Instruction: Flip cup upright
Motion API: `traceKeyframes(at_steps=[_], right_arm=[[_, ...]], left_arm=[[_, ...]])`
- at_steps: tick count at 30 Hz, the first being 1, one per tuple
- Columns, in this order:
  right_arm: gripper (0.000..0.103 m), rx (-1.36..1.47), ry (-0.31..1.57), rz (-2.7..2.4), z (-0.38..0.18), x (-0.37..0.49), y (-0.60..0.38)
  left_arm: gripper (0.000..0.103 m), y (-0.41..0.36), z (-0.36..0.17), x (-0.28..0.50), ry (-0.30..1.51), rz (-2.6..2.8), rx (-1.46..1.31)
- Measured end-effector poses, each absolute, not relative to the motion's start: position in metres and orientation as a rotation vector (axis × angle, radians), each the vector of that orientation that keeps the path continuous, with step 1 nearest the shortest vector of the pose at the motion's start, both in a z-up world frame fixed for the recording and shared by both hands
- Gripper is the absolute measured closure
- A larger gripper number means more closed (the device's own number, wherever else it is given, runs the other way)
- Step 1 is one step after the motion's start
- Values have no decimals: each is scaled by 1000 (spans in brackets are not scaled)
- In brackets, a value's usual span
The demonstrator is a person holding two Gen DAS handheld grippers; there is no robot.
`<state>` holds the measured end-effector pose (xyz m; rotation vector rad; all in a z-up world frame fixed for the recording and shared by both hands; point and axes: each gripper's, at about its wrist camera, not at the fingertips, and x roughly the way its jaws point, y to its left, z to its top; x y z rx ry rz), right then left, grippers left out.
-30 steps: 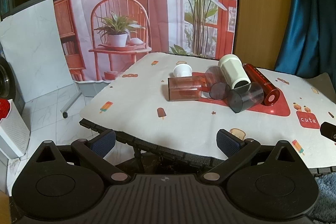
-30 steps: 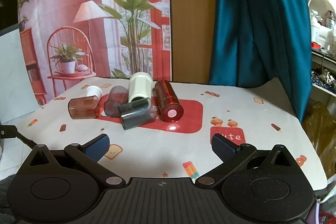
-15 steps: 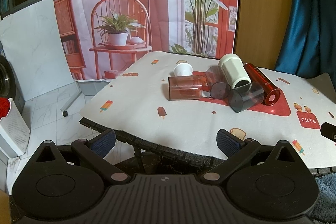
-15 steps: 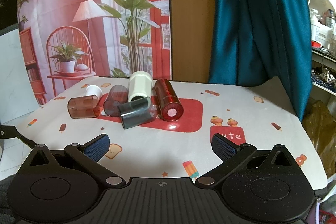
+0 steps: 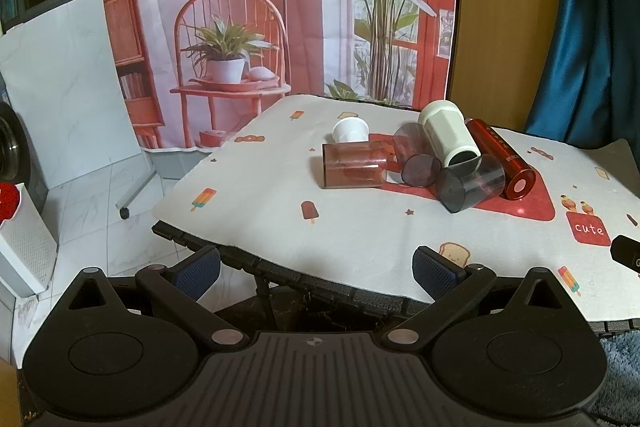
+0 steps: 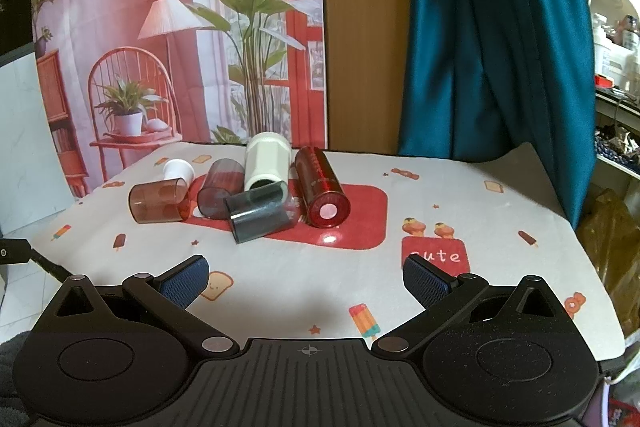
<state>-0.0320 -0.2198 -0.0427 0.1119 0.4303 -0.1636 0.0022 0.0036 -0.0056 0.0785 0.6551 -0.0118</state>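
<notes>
Nearest the left wrist camera, the left gripper [image 5: 316, 265] has its jaws spread wide with nothing between them, its blue-padded fingertips [image 5: 198, 267] hanging over the near edge of the table [image 5: 280, 269], above the gap to the tiled floor [image 5: 92, 203]. Over on the other side, the right gripper [image 6: 306, 277] is likewise wide and empty, poised above the tablecloth [image 6: 460, 199] near a printed toast motif and a popsicle motif. Beyond both grippers, well apart from either, six cups lie in a loose cluster on or beside the red patch [image 6: 360, 219] printed on the cloth. Closest to the grippers is a dark grey translucent cup [image 6: 258, 213], on its side. Just left of it lies a purple-tinted translucent cup [image 6: 218, 193], and further left a brown translucent cup [image 6: 158, 205], also on its side. To the right, a glossy red cup [image 6: 322, 189] lies with its round end facing the right wrist camera. Behind the grey cup, a cream-white cup [image 6: 267, 163] lies with its dark opening toward the cluster; it looks to touch the grey cup. Farthest back at left sits a small white cup [image 6: 178, 171], just behind the brown one; whether it is tipped or standing I cannot tell. Past the table hang a backdrop [image 5: 280, 7] printed with a chair, lamp and plants, and a teal curtain [image 6: 492, 27].
</notes>
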Motion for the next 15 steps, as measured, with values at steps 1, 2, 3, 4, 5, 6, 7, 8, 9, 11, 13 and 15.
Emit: traceKeyframes(at_steps=[1,2,3,4,5,6,7,8,9,11,13,15], right_arm=[[0,112,431,-164,-40,-32,-220],[0,112,432,-164,-41,-32,-220],[0,113,432,-164,-42,-32,-220],[0,113,433,-164,-40,-32,-220],[0,114,433,-164,-41,-31,-220],[0,115,433,-165,-43,-31,-220],[0,117,434,-166,-42,-30,-220],[0,117,433,-166,-44,-31,-220],[0,118,433,-166,-44,-31,-219],[0,119,434,-166,-45,-31,-219],[0,119,435,-166,-45,-32,-219],[0,119,436,-166,-43,-31,-220]], left_arm=[[0,4,-6,2,655,-12,78],[0,4,-6,2,655,-12,78],[0,4,-6,2,656,-12,78],[0,4,-6,2,656,-12,79],[0,4,-6,2,656,-12,79],[0,4,-6,2,656,-12,78],[0,4,-6,2,657,-12,78],[0,4,-6,2,657,-11,78],[0,4,-6,2,657,-12,78],[0,4,-6,2,657,-11,78],[0,4,-6,3,660,-12,79],[0,4,-7,3,664,-11,80]])
